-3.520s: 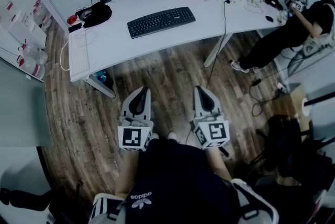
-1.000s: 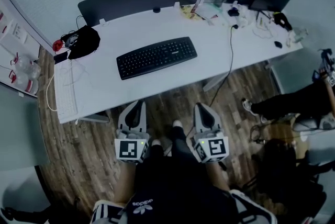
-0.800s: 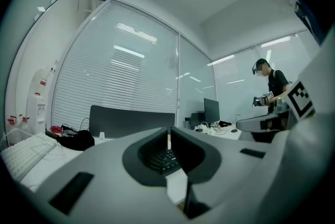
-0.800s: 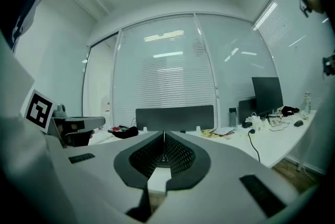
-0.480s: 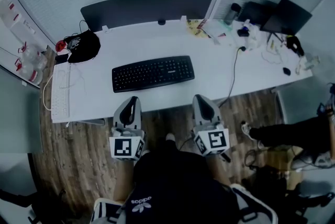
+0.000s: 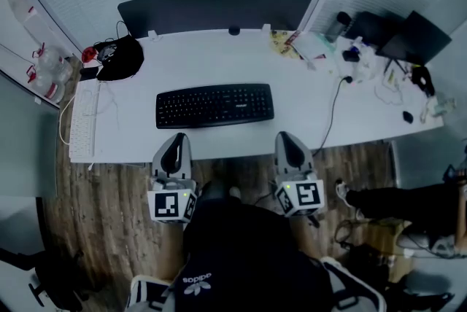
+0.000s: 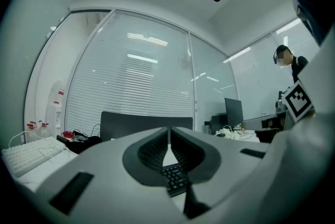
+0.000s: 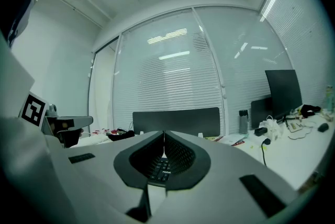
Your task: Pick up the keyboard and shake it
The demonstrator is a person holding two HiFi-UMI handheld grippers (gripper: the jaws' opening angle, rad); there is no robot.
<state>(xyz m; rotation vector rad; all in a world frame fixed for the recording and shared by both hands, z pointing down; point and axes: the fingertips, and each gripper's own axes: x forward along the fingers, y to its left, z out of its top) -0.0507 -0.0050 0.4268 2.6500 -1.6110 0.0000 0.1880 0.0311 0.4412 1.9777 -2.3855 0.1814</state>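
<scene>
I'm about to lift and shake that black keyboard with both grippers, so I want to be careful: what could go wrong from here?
The left gripper and right gripper are both shut and empty, short of the desk edge; reaching in without opening would likely just shove the black keyboard away. The black cable draped off the white desk to the right of the keyboard could snag during shaking.

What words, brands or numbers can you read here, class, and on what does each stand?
"adidas": on the person's dark garment, head view.
black keyboard: key legends too small to read.
square markers: black-and-white patterns, no letters.
bottles: red labels too blurred to read.
</scene>
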